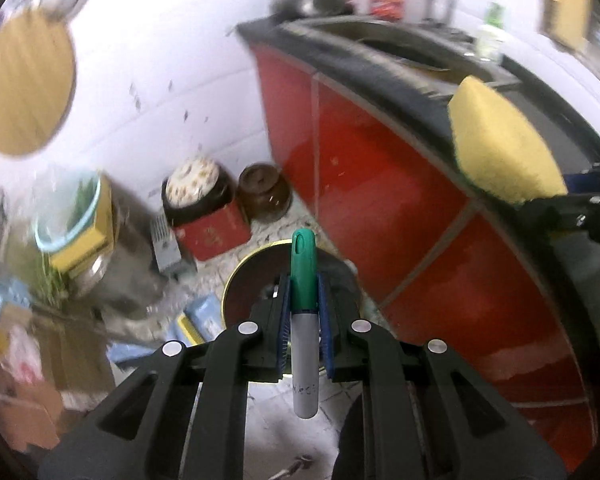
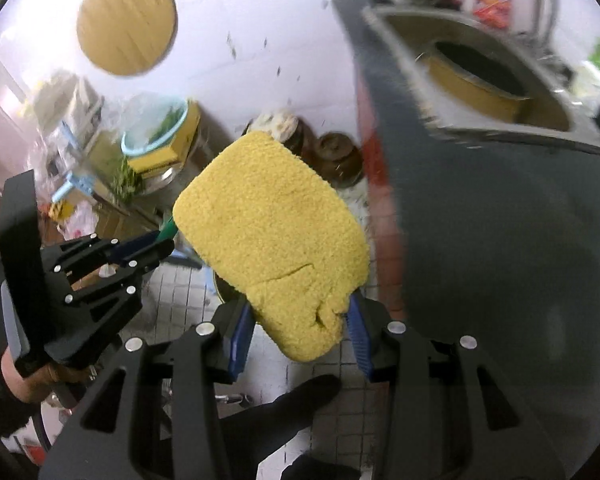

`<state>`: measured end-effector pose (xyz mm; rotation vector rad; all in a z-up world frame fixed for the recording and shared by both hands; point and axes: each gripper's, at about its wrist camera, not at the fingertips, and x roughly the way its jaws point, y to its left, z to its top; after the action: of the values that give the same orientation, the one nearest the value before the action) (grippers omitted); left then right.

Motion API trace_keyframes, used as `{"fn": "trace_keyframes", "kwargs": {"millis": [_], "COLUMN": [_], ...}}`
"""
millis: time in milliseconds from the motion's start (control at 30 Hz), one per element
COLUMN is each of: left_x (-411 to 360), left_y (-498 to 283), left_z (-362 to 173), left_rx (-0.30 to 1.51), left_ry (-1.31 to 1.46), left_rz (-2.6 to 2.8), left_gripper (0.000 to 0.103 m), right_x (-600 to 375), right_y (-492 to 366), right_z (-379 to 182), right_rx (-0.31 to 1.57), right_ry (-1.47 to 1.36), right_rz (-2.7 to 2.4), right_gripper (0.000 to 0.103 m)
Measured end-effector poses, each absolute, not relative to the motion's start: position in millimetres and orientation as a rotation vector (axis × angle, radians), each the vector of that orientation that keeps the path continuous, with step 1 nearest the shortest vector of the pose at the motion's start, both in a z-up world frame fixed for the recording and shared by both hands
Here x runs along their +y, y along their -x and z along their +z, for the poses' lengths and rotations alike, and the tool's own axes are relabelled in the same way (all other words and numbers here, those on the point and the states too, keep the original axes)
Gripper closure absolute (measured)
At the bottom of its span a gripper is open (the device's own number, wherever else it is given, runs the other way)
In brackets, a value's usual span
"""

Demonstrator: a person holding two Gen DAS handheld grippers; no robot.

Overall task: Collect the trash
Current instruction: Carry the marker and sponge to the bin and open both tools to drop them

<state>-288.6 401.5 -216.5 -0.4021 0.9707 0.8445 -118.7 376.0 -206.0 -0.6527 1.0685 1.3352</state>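
Note:
My left gripper [image 1: 304,300] is shut on a marker [image 1: 304,344] with a grey body and green cap, held upright above the floor. Below it on the floor stands a round yellow-rimmed bin [image 1: 236,280]. My right gripper [image 2: 298,320] is shut on a yellow sponge [image 2: 272,232], held in the air beside the counter. The sponge also shows in the left wrist view [image 1: 500,144] at the right. The left gripper shows in the right wrist view [image 2: 156,246] at the left, with the green cap poking out.
A dark counter [image 2: 500,240] with red cabinet fronts [image 1: 380,184] runs along the right, with a sink [image 2: 480,76] set in it. Jars [image 1: 264,192], a red box [image 1: 216,232], a bowl of greens [image 2: 156,132] and cardboard boxes [image 1: 36,380] crowd the tiled floor at the left.

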Motion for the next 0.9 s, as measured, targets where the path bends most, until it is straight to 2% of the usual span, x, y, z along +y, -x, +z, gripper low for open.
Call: {"fn": "trace_keyframes", "kwargs": {"millis": [233, 367, 467, 500, 533, 567, 600, 633, 900], "left_x": [459.9, 476.8, 484.2, 486.8, 489.6, 489.5, 490.3, 489.6, 475.9], "left_y": [309.4, 304.9, 304.0, 304.7, 305.9, 306.1, 307.2, 309.9, 312.5], "left_z": [-291.6, -315.4, -325.6, -328.0, -330.3, -330.5, -331.2, -329.6, -310.7], "left_rx": [0.968, 0.982, 0.984, 0.982, 0.978, 0.981, 0.984, 0.965, 0.976], "left_ry": [0.555, 0.576, 0.583, 0.59, 0.602, 0.608, 0.605, 0.592, 0.538], "left_rz": [0.872, 0.857, 0.837, 0.835, 0.827, 0.819, 0.827, 0.841, 0.842], "left_gripper": [0.09, 0.09, 0.09, 0.088, 0.085, 0.062, 0.032, 0.029, 0.028], "right_x": [458.7, 484.2, 497.5, 496.8, 498.7, 500.0, 503.8, 504.4, 486.1], "right_y": [144.5, 150.7, 147.7, 146.5, 146.0, 145.8, 147.4, 148.4, 143.9], "right_z": [-288.1, -318.2, -331.4, -332.6, -333.8, -335.0, -335.7, -334.7, -306.7], "right_rx": [1.203, 1.225, 1.241, 1.249, 1.261, 1.265, 1.261, 1.259, 1.228], "right_ry": [0.736, 0.783, 0.786, 0.781, 0.779, 0.783, 0.792, 0.795, 0.773], "right_rz": [1.337, 1.319, 1.313, 1.319, 1.327, 1.334, 1.34, 1.346, 1.336], "right_gripper": [0.059, 0.057, 0.05, 0.042, 0.03, 0.024, 0.019, 0.019, 0.016]}}
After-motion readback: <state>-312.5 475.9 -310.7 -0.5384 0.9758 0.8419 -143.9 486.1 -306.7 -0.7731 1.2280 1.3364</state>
